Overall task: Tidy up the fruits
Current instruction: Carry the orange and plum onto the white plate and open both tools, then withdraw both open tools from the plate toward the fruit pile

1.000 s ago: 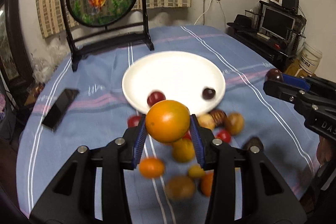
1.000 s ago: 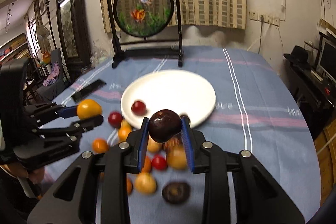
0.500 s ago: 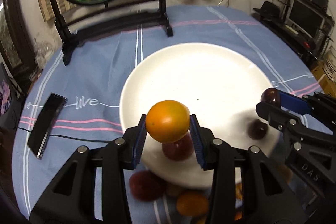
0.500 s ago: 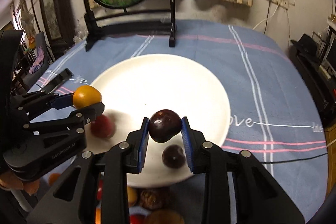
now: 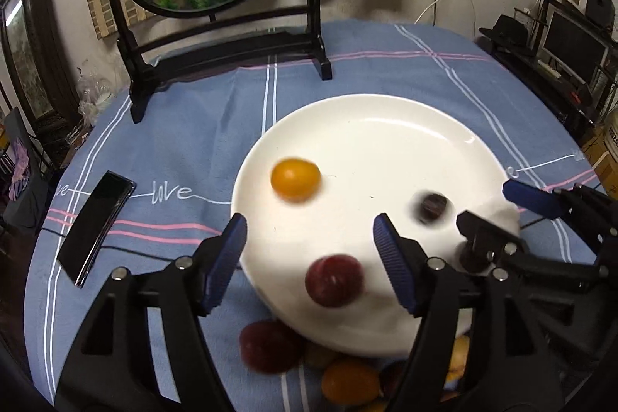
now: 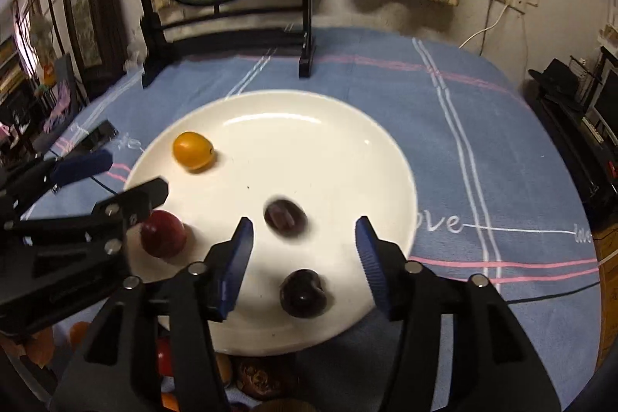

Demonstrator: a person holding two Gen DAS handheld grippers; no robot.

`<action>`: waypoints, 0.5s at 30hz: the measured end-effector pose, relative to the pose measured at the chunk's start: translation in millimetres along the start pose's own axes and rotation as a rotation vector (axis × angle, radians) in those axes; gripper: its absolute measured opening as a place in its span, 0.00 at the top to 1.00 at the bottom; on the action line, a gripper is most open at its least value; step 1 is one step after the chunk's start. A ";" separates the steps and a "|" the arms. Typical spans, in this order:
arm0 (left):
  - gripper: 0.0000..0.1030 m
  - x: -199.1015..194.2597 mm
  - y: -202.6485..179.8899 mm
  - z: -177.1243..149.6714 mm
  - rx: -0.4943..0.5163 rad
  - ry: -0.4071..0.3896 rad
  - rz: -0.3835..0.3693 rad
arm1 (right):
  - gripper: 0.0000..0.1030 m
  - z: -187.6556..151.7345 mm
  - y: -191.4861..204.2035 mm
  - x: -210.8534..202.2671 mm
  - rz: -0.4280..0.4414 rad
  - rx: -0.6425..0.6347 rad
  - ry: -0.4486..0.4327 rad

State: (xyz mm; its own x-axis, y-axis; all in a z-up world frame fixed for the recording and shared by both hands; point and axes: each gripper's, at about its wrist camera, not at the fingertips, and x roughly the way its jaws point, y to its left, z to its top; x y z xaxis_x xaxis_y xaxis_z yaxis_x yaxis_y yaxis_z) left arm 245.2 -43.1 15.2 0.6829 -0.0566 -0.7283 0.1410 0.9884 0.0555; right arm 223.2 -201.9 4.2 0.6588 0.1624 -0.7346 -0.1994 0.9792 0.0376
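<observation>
- Your left tool (image 5: pixel 311 250) was spread wide and gripped nothing, hovering over the near-left edge of the round white ceramic plate (image 5: pixel 386 126).
- Your right tool (image 6: pixel 305 250) was likewise released and empty, poised above the plate's near side.
- The smooth orange round fruit (image 5: pixel 295 179) lay on the plate's left part, slightly blurred.
- A small dark purple plum-like fruit (image 6: pixel 284 215) sat near the plate's middle, blurred; a second dark glossy fruit (image 6: pixel 303 293) lay closer to the near rim, between your right tool's blue-padded fingers (image 6: pixel 235 257).
- A red round fruit (image 5: pixel 334 280) rested on the near-left of the plate, between your left tool's fingers.
- More fruits, among them a red one (image 5: pixel 270 346) and an orange one (image 5: pixel 349 381), lay on the blue striped cloth of the desk (image 5: pixel 193 126), just off the plate's near rim.
- A black phone (image 5: pixel 96 226) lay on the cloth left of the plate.
</observation>
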 end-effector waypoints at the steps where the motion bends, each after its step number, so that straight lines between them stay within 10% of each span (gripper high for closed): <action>1: 0.29 -6.5 -0.2 -2.3 0.005 -0.007 -0.001 | 0.45 -1.7 -1.1 -5.3 0.005 0.009 -0.005; 15: 0.13 -97.8 8.0 -63.5 0.026 -0.092 -0.022 | 0.41 -76.1 -6.6 -96.2 0.006 0.071 -0.076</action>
State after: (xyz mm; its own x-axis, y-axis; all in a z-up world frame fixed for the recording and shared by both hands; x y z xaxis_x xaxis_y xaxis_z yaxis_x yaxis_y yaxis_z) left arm 134.0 -20.7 43.4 0.7419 -0.0925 -0.6642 0.1748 0.9829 0.0585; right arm 105.9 -233.2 23.0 0.7116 0.1741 -0.6807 -0.1534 0.9839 0.0913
